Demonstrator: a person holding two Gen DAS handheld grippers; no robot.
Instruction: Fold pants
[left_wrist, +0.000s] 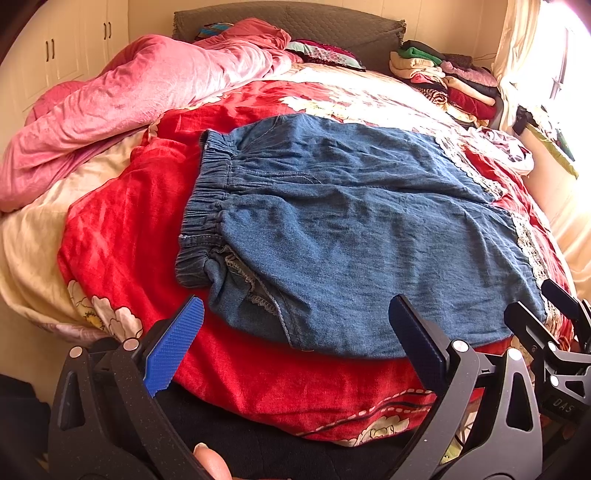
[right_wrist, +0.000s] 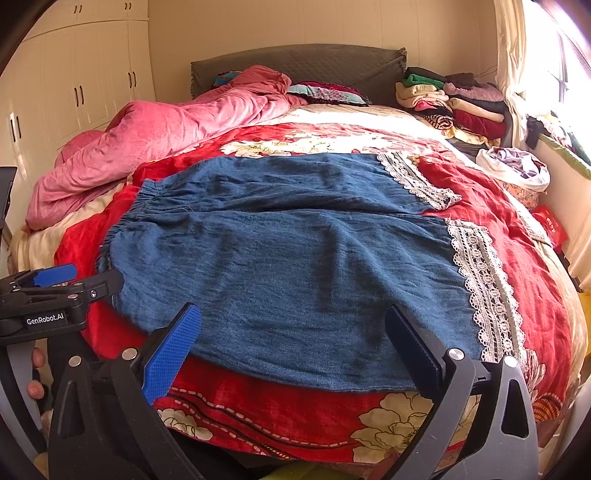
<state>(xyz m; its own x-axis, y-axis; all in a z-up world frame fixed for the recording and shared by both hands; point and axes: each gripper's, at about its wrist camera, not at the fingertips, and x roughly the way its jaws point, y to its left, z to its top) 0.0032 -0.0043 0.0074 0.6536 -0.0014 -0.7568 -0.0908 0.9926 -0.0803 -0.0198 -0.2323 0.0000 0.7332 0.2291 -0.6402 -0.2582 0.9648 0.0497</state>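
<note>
Denim pants (right_wrist: 280, 258) flat on red blanket (right_wrist: 295, 417), waistband at 9 o'clock. Left gripper (left_wrist: 295, 332) and right gripper (right_wrist: 291, 343) released, empty. Risk: pinching blanket with hem.

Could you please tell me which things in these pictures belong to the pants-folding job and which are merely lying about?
Belonging to the job:
- blue denim pants with white lace cuffs, spread flat
- left gripper, open
- right gripper, open

Merely lying about:
- crumpled pink quilt
- stack of folded clothes by the headboard
- red floral bedspread beneath the pants
</note>
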